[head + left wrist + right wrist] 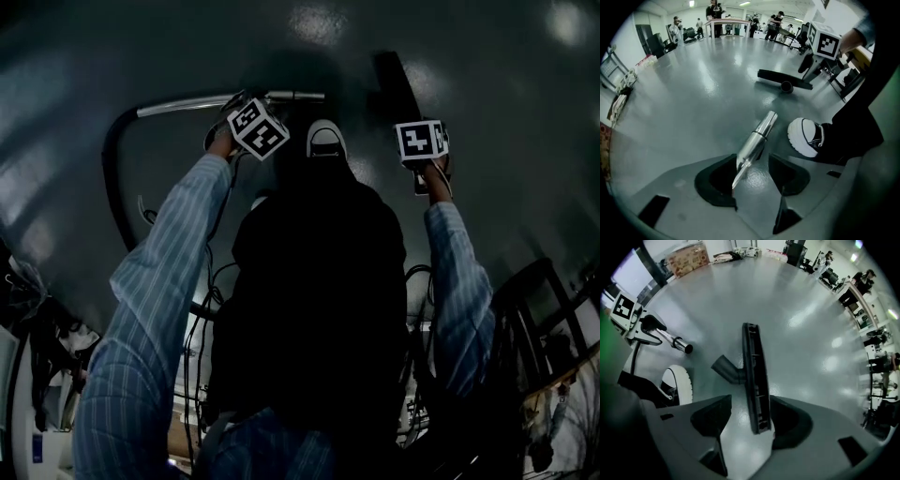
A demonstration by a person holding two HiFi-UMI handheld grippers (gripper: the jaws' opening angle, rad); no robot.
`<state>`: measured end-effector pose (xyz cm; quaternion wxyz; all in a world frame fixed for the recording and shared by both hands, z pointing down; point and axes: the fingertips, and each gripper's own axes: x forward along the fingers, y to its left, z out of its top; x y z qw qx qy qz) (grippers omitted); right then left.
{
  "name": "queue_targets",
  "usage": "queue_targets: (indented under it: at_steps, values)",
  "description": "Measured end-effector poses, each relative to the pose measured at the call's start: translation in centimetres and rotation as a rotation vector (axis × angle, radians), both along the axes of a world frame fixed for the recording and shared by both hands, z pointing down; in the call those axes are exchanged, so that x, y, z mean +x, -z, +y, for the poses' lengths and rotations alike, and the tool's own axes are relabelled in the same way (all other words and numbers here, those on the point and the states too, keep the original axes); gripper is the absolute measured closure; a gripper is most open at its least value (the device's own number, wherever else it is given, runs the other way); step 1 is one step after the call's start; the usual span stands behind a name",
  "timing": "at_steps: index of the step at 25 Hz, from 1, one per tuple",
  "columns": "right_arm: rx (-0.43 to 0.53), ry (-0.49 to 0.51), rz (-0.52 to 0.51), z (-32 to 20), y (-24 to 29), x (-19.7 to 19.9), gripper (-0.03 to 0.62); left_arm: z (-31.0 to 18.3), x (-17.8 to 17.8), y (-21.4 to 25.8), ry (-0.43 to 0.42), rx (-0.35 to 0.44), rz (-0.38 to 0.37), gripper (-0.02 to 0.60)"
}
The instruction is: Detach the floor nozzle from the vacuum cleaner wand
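One glossy grey floor [487, 112] is seen under everything, and much of it is hidden in the head view by the person's dark clothing [319, 309]. One black hose [111, 178] is made out only dimly there, curving up to the wand.

One floor nozzle [752, 376] is shown apart from the wand, its free neck turned to the left of the right gripper [751, 401]. Its near end is set between that gripper's released fingers [710, 416], close against the right one, with floor seen beside the left one.

One metal wand [757, 138] is set between the released fingers [717, 180] of the left gripper [753, 161], close against the left one, its open end reaching beyond the fingertips. Whether it rests on the floor cannot be told.

One white-toed shoe [804, 137] is seen right of those fingers, cut off by the clothing.
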<state>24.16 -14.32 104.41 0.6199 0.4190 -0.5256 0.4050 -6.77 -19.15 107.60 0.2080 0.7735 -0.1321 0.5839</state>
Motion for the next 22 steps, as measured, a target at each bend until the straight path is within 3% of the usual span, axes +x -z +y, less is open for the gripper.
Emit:
queue_targets:
  at_steps: [6,12,17,22]
  values:
    - [0.046,-0.166,-0.130,0.2,3.9,-1.4,0.356,1.1,-0.1,3.7,0.129,-0.078,0.015,0.368]
    - [0.118,-0.396,-0.237,1.8,11.9,-2.2,0.356,1.7,2.2,13.1,0.223,-0.097,0.075,0.368]
    - [0.203,-0.426,-0.219,1.0,16.7,-2.3,0.356,2.7,3.7,18.2,0.266,-0.116,0.102,0.368]
    - [0.247,-0.457,-0.234,0.8,23.5,-4.4,0.358,4.0,3.0,25.5,0.265,-0.103,0.104,0.368]
